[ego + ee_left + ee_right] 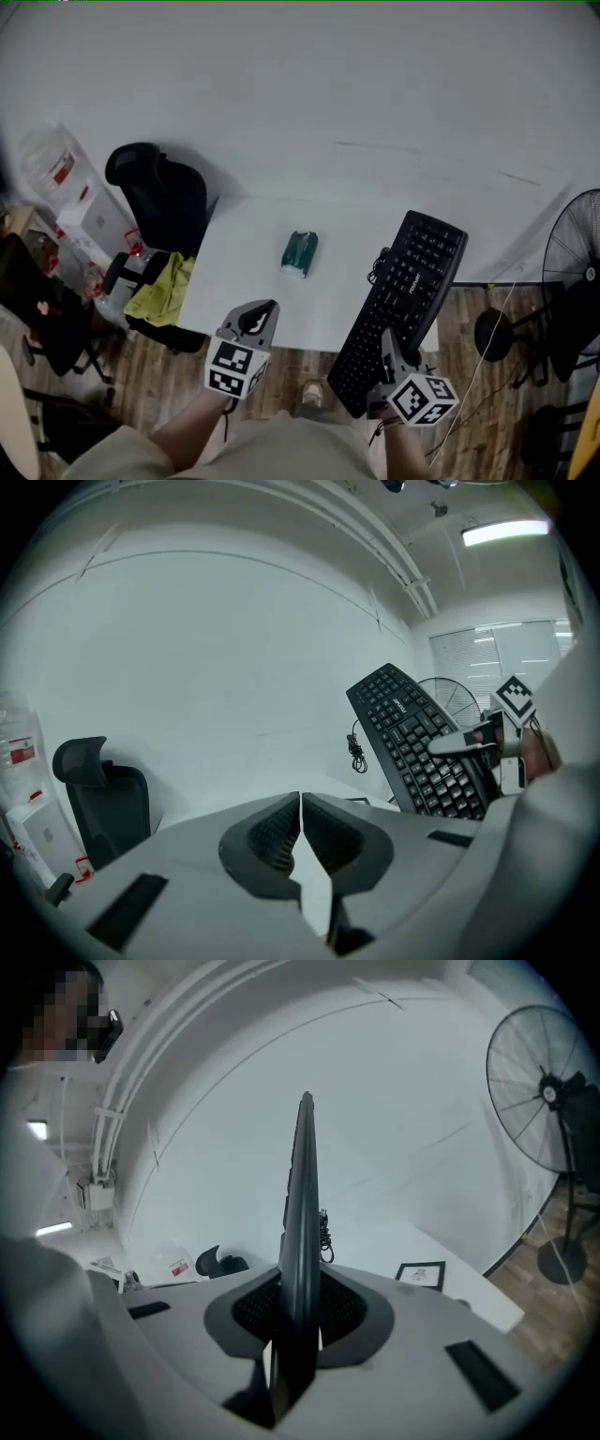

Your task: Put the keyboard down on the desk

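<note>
Left gripper [263, 312] hovers over the near edge of the desk [248, 246], jaws closed together with nothing between them. It takes no part in the hold.

Chair [161, 195] stands off the desk's left side. A small green thing [300, 253] lies mid-desk, with bare top on both sides of it.

Keyboard [405, 298] is held in the air over the desk's right edge, not resting on it. Its long axis runs from the near end away toward the wall, leaning slightly right. The key face is turned up and toward the left gripper. The cable [380, 264] hangs from its far half.

Right gripper [391, 351] is clamped on the keyboard's near short end, jaws only narrowly apart, pads pressing both faces. Seen along those jaws, the board stands edge-on and rises straight out of them.

Fan [575, 246] stands on the floor further right.

Judgement: the desk lies left of and below the keyboard, so the right hand alone carries the move. The board needs to swing left and roll key-side up. The space right of the green thing looks wide enough.
</note>
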Demonstrator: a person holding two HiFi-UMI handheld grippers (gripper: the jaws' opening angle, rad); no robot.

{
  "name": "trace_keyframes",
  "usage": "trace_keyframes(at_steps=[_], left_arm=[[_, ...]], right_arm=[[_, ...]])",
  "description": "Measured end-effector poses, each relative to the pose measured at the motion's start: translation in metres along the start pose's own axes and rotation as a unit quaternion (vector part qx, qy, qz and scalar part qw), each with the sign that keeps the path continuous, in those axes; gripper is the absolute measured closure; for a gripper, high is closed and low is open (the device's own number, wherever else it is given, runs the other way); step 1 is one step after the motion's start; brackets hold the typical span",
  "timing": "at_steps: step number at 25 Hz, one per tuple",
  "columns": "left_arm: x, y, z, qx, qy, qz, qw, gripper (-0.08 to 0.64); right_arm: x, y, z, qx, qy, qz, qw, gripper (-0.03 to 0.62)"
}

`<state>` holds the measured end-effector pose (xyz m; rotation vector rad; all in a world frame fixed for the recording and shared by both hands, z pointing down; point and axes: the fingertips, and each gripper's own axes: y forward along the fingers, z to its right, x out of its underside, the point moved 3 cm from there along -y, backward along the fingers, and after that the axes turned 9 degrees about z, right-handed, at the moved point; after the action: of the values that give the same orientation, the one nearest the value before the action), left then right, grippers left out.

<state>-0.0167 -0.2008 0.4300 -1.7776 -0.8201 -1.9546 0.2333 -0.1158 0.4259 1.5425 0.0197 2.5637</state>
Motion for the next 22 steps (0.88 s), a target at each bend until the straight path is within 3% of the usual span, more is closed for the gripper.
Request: trace_keyframes(at_steps=[5, 13, 22], left_arm=[[0.004, 0.051, -0.011, -0.018, -0.014, -0.016, 0.9996, 0.534], [0.013, 0.095, -0.026, -0.035, -0.018, -0.043, 0.9983, 0.534], [0.032, 0.109, -0.041, -0.028, -0.028, -0.074, 0.9964, 0.533]], right_arm=[[0.001, 0.051, 0.035, -0.021, 0.076, -0.015, 0.997, 0.508], [0.008, 0.101, 0.08, -0.017, 0.114, -0.044, 0.992, 0.508], [0.026, 0.125, 0.093, 0.01, 0.142, -0.077, 0.987, 0.508]])
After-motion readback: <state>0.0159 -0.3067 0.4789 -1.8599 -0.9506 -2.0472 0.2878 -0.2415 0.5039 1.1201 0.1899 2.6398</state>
